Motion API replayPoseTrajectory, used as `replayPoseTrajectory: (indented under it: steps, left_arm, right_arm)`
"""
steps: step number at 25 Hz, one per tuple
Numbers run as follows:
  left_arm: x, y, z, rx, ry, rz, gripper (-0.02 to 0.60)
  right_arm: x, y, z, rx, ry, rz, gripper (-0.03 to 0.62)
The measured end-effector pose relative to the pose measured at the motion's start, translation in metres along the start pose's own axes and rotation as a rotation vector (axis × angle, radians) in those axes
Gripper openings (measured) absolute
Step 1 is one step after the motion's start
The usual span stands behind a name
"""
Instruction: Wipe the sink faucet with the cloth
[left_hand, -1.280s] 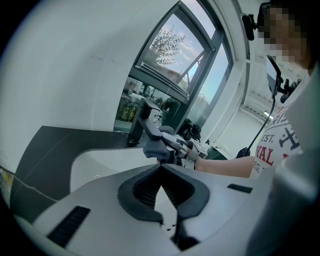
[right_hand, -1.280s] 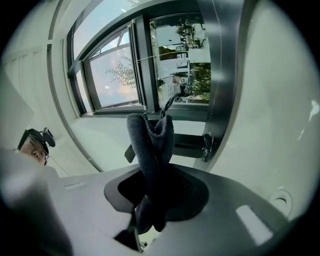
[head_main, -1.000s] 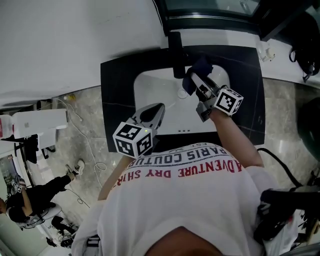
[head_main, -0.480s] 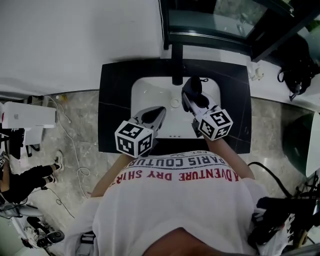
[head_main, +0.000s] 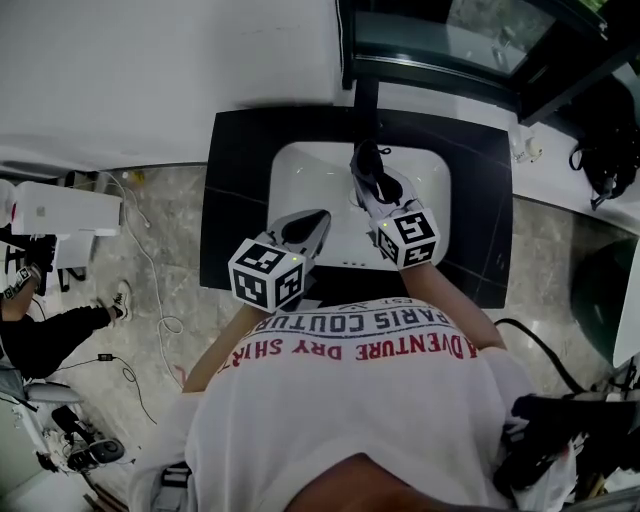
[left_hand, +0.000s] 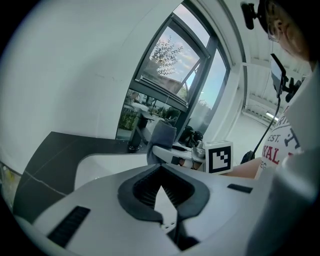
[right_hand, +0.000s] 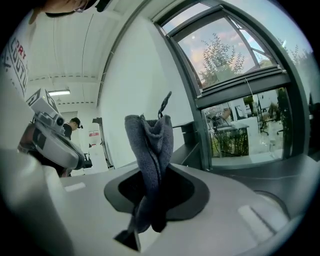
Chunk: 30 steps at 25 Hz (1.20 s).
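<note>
Over a white sink (head_main: 300, 172), the right claw (head_main: 366, 170) pinches a grey cloth (right_hand: 150, 160) close to the dark faucet (head_main: 366, 102), so wiping seems underway or about to begin, while the left claw (head_main: 316, 222) hangs closed and empty.

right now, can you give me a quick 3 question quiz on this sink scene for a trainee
1. True or false: the left gripper holds the cloth.
2. The right gripper hangs over: A the sink; B the floor; C the window ledge.
3. Fill in: the dark fixture at the sink's far edge is the ___.
Key: 1 false; 2 A; 3 faucet.
</note>
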<state>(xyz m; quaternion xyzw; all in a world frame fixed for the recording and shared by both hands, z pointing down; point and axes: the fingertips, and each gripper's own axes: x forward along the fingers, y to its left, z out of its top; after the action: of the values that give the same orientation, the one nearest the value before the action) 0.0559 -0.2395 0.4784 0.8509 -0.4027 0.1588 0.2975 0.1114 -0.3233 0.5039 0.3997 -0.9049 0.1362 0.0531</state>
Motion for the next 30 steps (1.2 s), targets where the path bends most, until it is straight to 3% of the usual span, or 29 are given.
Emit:
replayPoseTrajectory:
  steps: [5,14,18,23,26,30]
  left_arm:
    - [0.006,-0.003,0.000,-0.010,0.003,0.004,0.002]
    - [0.019,-0.015,0.001,0.012,0.035,0.009,0.002]
    - [0.013,-0.019,0.014,0.042,0.026,-0.013,0.001]
    - [0.002,-0.002,0.030,0.067,-0.011,-0.082,0.002]
    - [-0.017,0.027,0.028,0.080,-0.017,-0.132,0.002]
    - [-0.063,0.100,0.018,0.102,-0.009,-0.170,0.001]
  right_arm:
    - [-0.017,-0.031,-0.005,0.046,0.001,-0.035,0.080]
    - [-0.034,-0.036,0.008,0.145,-0.044,0.061,0.080]
    - [-0.043,-0.011,0.014,0.172,-0.025,0.091,0.080]
    - [-0.033,0.027,0.022,0.124,-0.009,0.077,0.080]
    - [-0.010,0.056,0.018,0.118,-0.007,0.038,0.080]
    - [0.043,0.110,0.006,0.141,-0.021,-0.040,0.080]
